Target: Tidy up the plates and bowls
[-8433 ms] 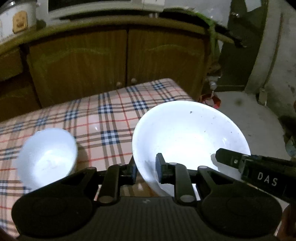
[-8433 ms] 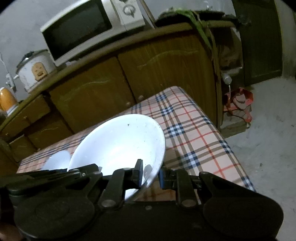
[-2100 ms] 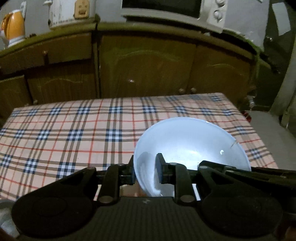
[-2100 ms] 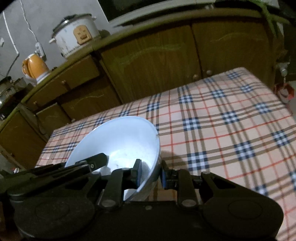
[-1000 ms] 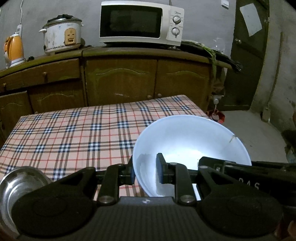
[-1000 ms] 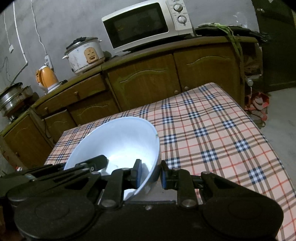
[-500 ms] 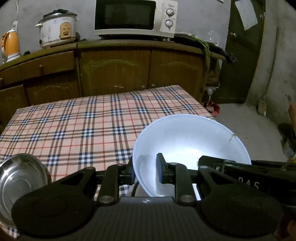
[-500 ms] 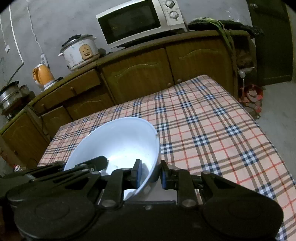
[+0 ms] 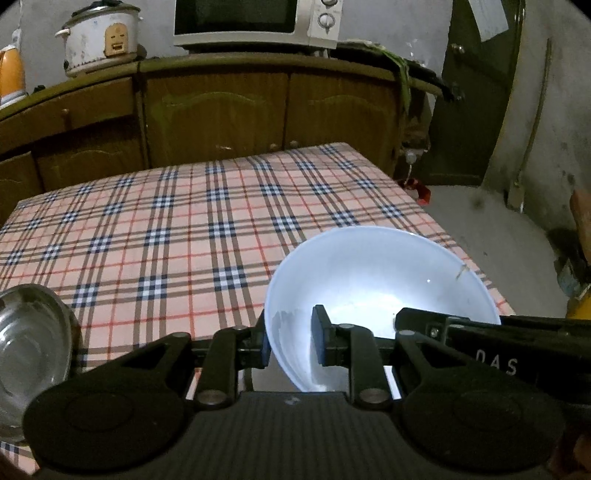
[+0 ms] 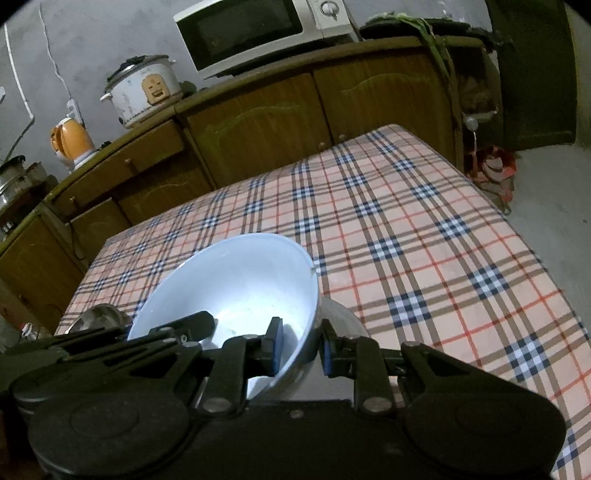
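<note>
A large white bowl [image 9: 376, 280] hangs a little above the plaid-covered table [image 9: 184, 221], held by both grippers. My left gripper [image 9: 290, 339] is shut on its left rim, one pad inside and one outside. My right gripper [image 10: 301, 347] is shut on the opposite rim of the bowl [image 10: 236, 288]; its black body [image 9: 480, 343] reaches into the left wrist view. A steel bowl [image 9: 29, 343] rests on the table's near left corner, also seen as the steel bowl [image 10: 99, 315]. A pale rounded shape [image 10: 343, 314] shows under the white bowl; I cannot tell what it is.
Brown cabinets [image 9: 214, 110] stand behind the table, carrying a microwave [image 9: 255, 18], a rice cooker [image 9: 99, 37] and an orange kettle [image 10: 70, 144]. The table's right edge [image 10: 517, 229] drops to a grey floor, where a red bag [image 10: 495, 166] lies near a dark door [image 9: 476, 92].
Both grippers have sunk toward the table with the white bowl still held between them. The steel bowl has come further into the left wrist view at the lower left.
</note>
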`<state>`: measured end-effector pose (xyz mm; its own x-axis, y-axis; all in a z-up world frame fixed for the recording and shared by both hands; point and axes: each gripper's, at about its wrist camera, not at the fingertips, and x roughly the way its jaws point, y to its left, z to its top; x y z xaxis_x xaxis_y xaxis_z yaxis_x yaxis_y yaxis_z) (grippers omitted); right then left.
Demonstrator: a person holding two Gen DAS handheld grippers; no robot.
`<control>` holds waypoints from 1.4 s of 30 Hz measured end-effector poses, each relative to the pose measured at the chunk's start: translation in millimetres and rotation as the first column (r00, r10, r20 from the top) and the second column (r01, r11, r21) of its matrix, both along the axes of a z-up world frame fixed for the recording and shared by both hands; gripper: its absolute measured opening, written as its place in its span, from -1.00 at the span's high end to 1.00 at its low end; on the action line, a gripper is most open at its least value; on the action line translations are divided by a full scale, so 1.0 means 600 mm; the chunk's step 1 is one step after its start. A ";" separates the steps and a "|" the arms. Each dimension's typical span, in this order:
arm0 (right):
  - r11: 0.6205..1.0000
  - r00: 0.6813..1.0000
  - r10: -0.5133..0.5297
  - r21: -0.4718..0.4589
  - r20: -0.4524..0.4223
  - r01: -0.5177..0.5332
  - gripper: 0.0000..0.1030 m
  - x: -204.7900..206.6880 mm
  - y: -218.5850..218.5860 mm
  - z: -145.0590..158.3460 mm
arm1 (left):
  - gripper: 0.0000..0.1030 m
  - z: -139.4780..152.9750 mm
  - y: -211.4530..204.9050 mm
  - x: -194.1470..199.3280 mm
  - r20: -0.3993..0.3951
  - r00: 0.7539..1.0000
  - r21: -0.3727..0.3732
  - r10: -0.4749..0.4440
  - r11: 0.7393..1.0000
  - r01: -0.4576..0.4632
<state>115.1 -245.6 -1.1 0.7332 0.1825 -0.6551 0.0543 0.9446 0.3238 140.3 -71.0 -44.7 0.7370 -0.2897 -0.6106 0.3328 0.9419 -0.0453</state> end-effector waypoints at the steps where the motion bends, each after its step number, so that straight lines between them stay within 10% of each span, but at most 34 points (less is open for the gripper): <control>1: 1.000 1.000 -0.001 0.002 -0.005 0.001 0.48 0.000 0.000 -0.004 | 0.55 -0.003 0.000 0.001 -0.005 1.000 0.001 -0.001 1.000 0.001; 42: 1.000 0.996 0.013 -0.024 -0.090 -0.015 0.43 0.007 0.001 -0.077 | 0.48 -0.080 0.009 0.011 -0.063 0.997 -0.005 -0.051 0.999 0.051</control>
